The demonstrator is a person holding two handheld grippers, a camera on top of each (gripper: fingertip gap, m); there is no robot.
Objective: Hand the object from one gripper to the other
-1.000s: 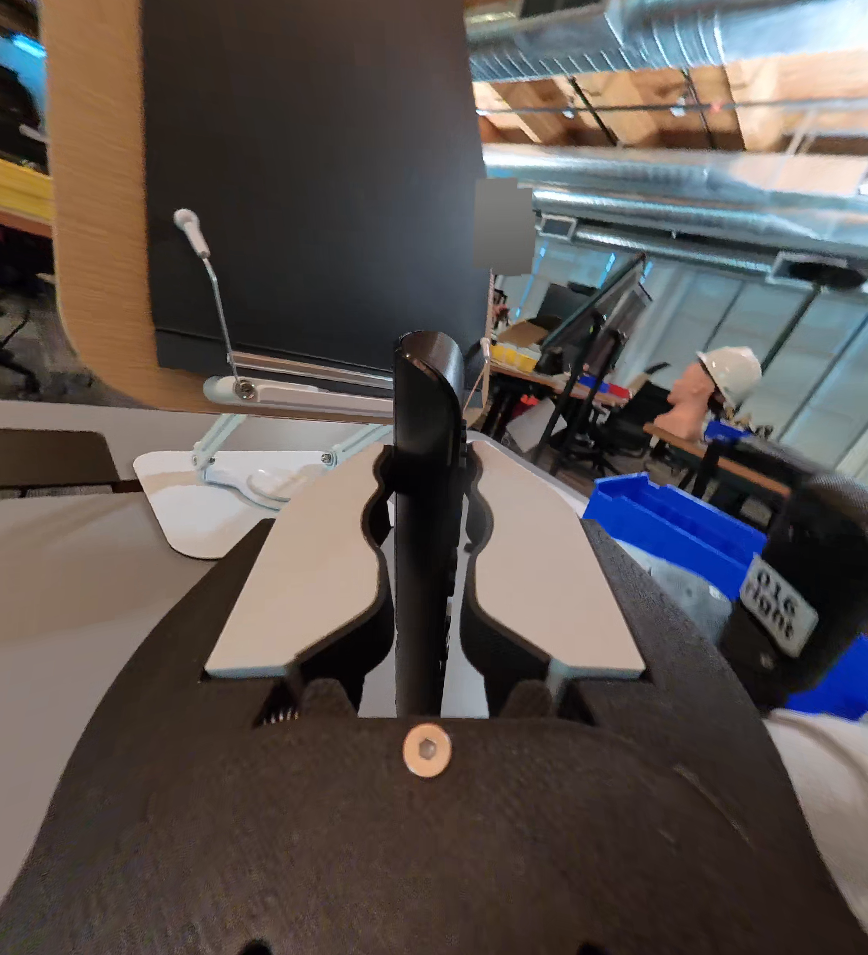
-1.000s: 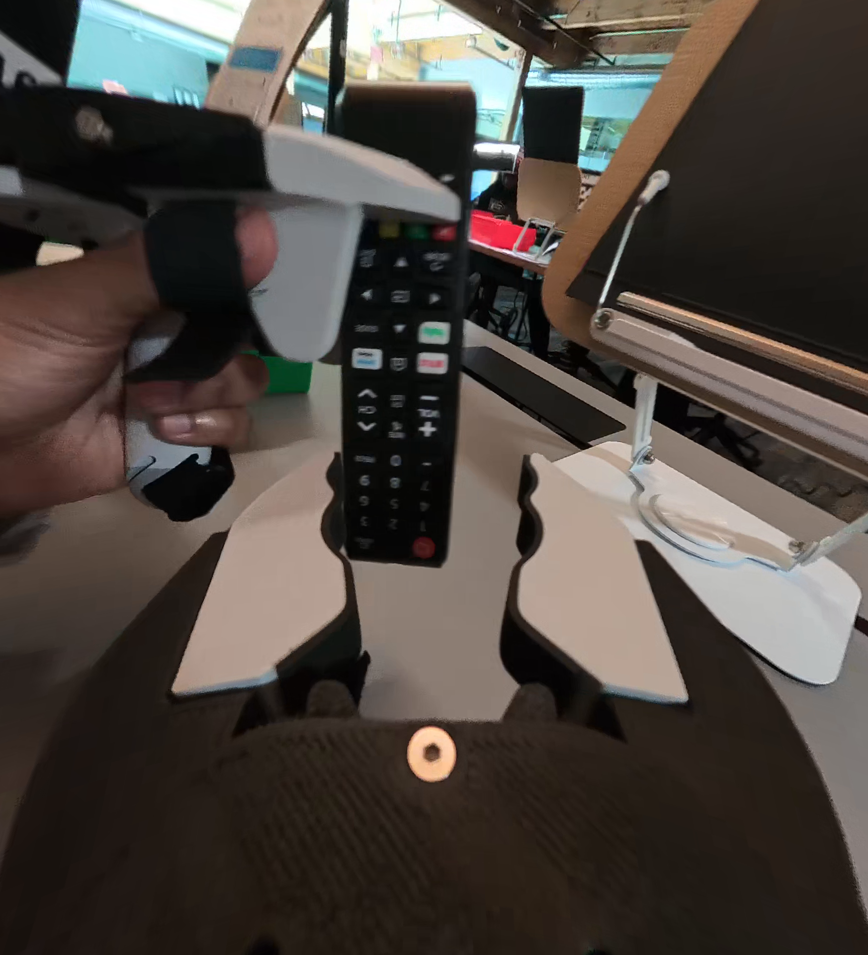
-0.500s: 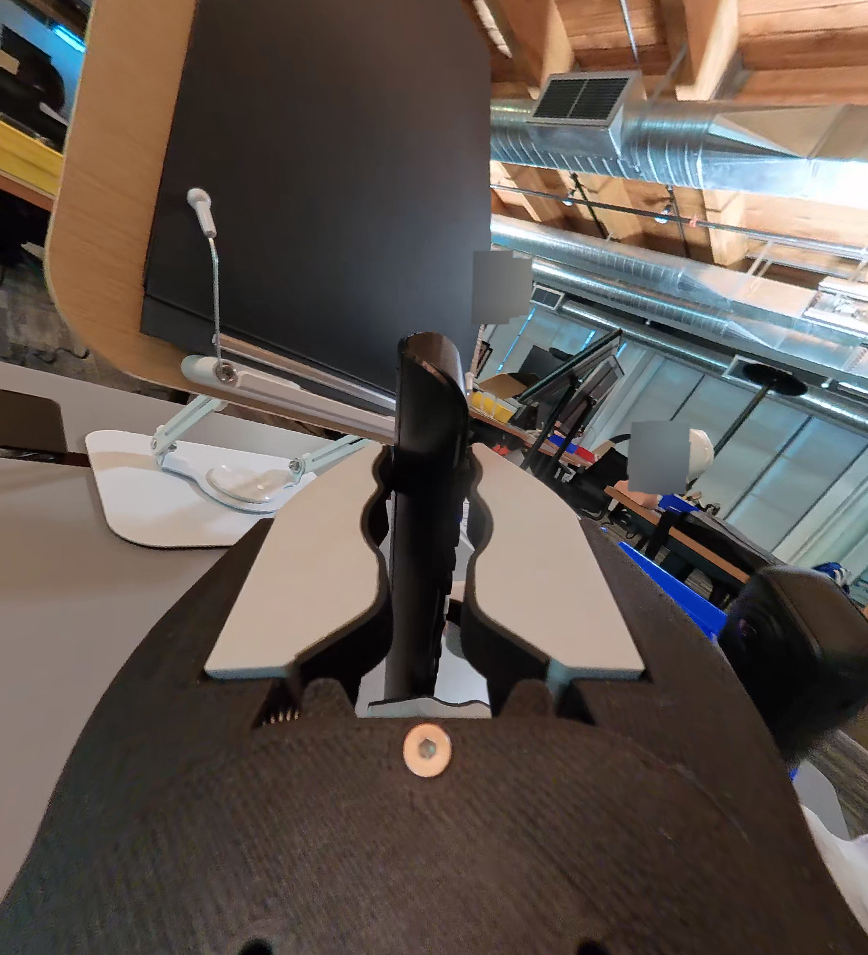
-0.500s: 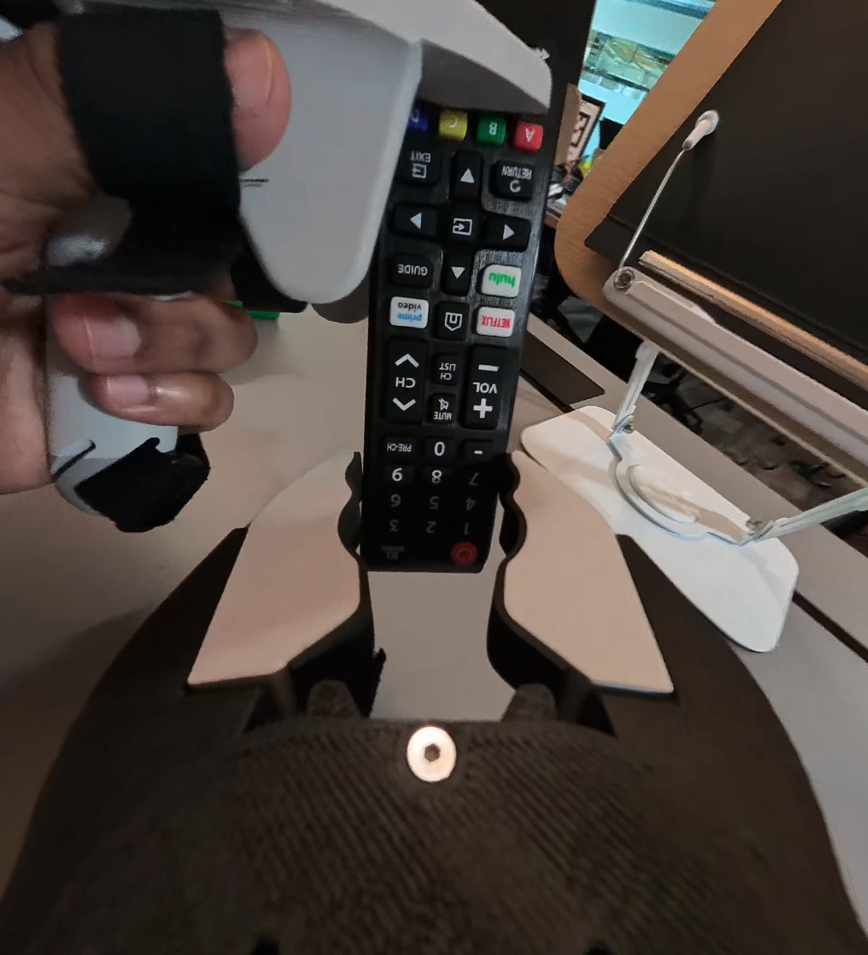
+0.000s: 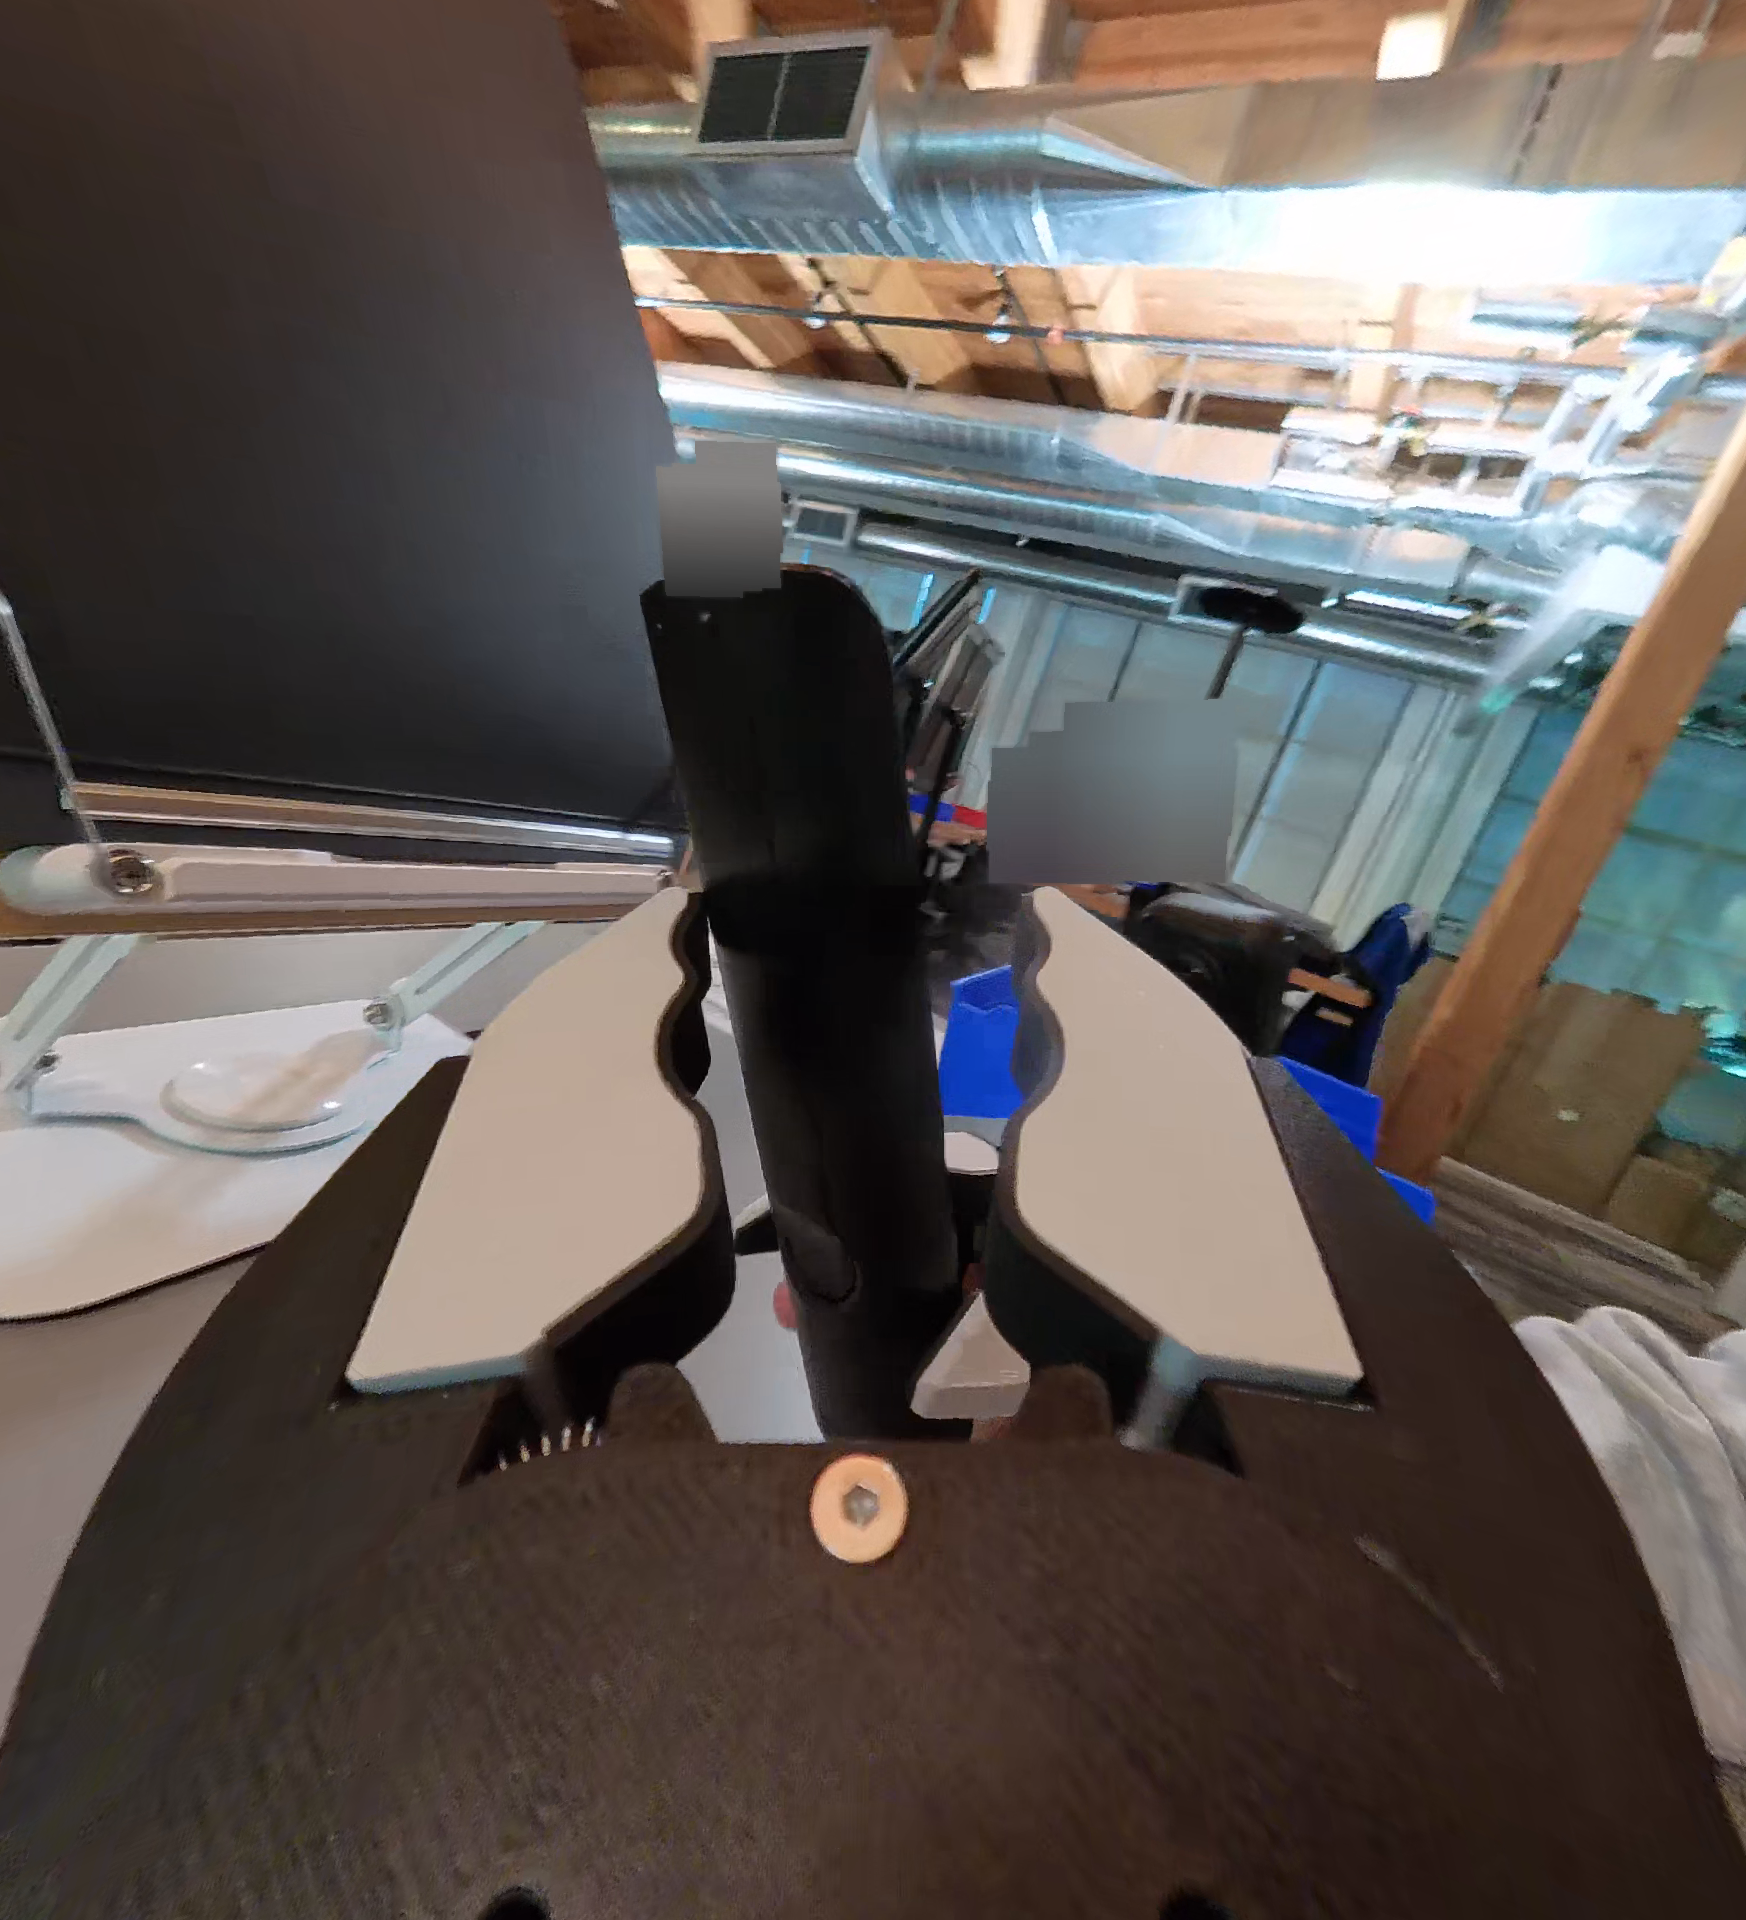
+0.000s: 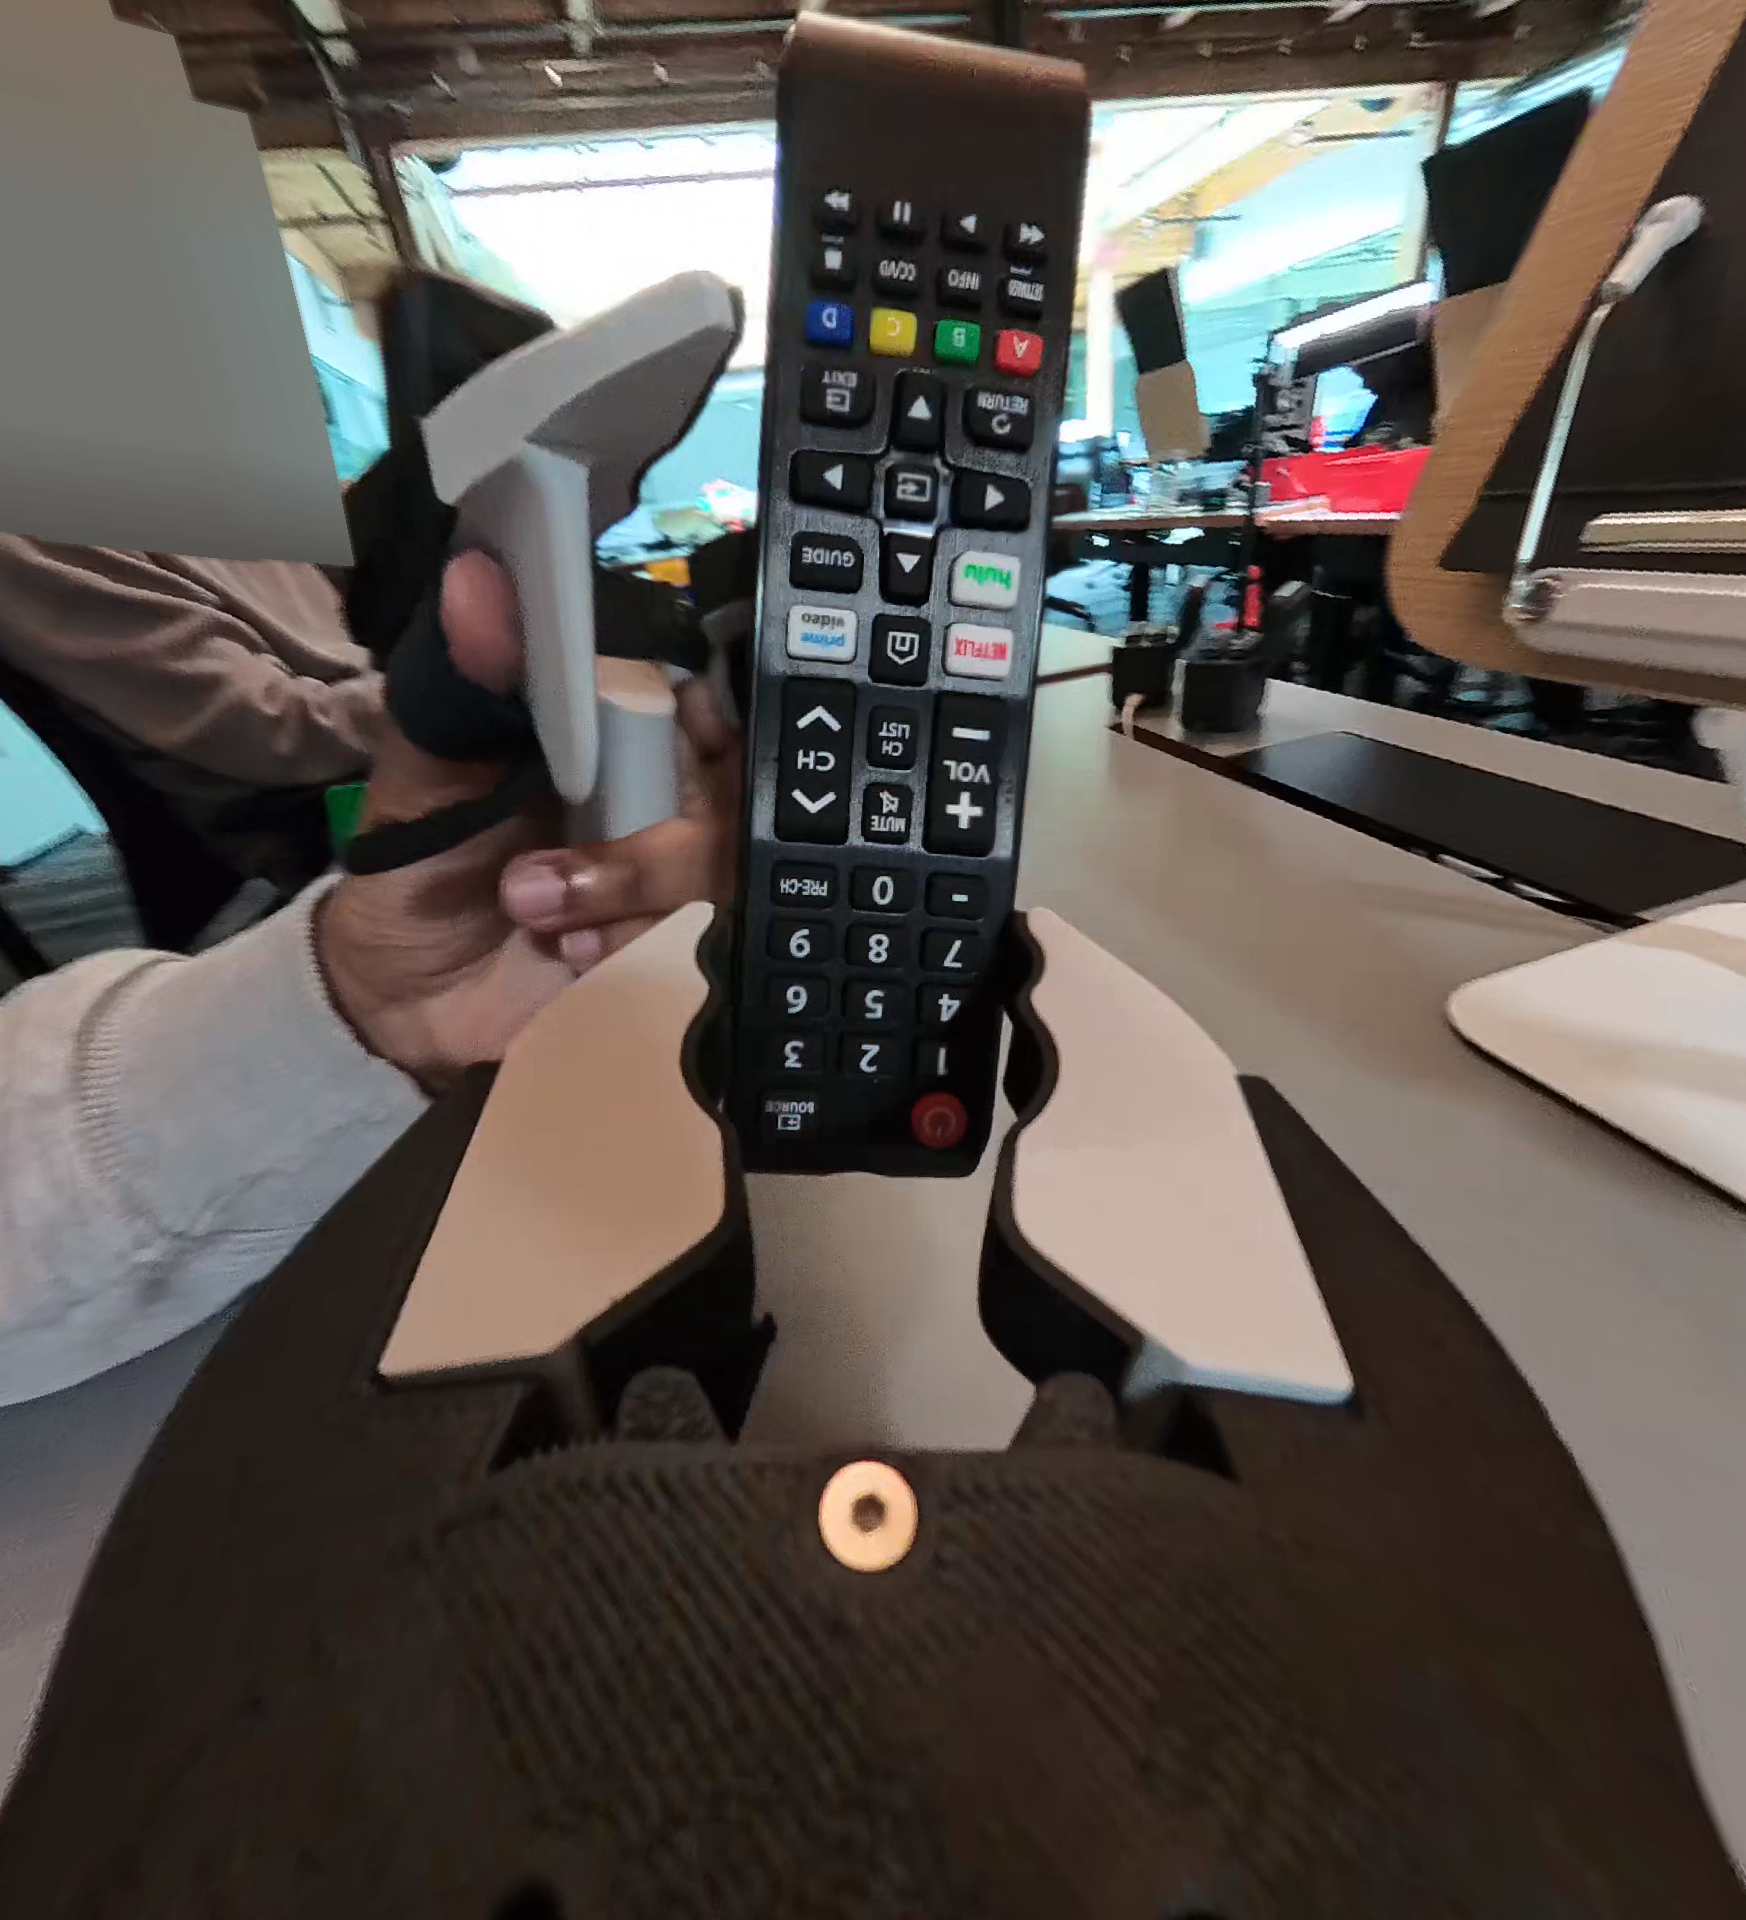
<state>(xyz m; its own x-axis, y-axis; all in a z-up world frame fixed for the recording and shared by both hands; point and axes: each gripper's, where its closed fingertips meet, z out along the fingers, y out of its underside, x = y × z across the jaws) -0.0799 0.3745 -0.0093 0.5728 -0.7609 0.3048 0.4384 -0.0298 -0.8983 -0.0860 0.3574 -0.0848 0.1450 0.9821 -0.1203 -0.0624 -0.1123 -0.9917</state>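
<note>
A: Since the right gripper (image 6: 864, 1039) has its jaws pinched on the two long edges of the remote (image 6: 900, 644), down at the number-pad end, I judge the weight is now its to carry.

B: Why that end?

A: It looks like the free end; the rest of the black body stands up toward twelve o'clock with its buttons facing the camera, so both side edges were there to clamp.

B: And the left gripper (image 5: 864, 997)?

A: Spread wide. In its own view the remote's dark back (image 5: 817, 935) stands in the gap, with clear space at three o'clock and barely any at nine; whether that side touches I cannot tell.

B: Seen from the right?

A: The left gripper (image 6: 578, 499) and the hand (image 6: 474, 914) working it sit at nine o'clock of the remote, just beside it, apparently letting go.

B: Anything else around?

A: A white stand (image 6: 1627, 1049) at three o'clock, on the table (image 6: 1264, 935).
</note>
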